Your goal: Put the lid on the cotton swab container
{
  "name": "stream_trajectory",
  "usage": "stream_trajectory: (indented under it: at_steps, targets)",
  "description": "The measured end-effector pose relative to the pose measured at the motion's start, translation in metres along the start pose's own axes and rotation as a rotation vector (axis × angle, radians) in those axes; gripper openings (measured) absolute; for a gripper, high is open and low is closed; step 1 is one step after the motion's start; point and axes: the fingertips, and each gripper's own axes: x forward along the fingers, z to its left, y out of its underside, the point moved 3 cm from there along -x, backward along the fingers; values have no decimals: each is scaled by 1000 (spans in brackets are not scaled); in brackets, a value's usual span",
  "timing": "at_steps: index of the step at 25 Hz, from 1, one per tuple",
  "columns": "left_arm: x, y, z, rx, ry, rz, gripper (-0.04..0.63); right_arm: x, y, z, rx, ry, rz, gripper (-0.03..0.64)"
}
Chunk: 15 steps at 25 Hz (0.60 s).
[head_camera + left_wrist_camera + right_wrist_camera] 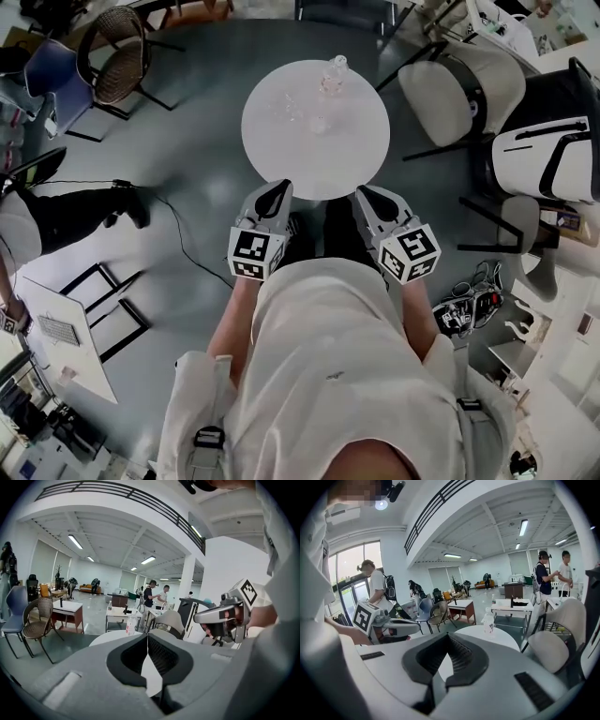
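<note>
Currently the person is holding the grey left hand-held gripper and grey right hand-held gripper low at the waist, side by side, each with jaws pressed together on nothing; ahead, a small clear container is sitting on the round white bench near a clear labelled bottle, its print unreadable
</note>
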Motion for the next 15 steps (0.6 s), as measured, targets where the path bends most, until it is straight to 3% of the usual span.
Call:
stream_trajectory:
  at_steps: [8,15]
  targets:
    - [43,-27,13,-39,-153,-8,12,33,-46,-54,-57,-127,10,5]
    - [82,-26,20,-193,-283,-26,12,65,-69,-103,-115,-255,45,5]
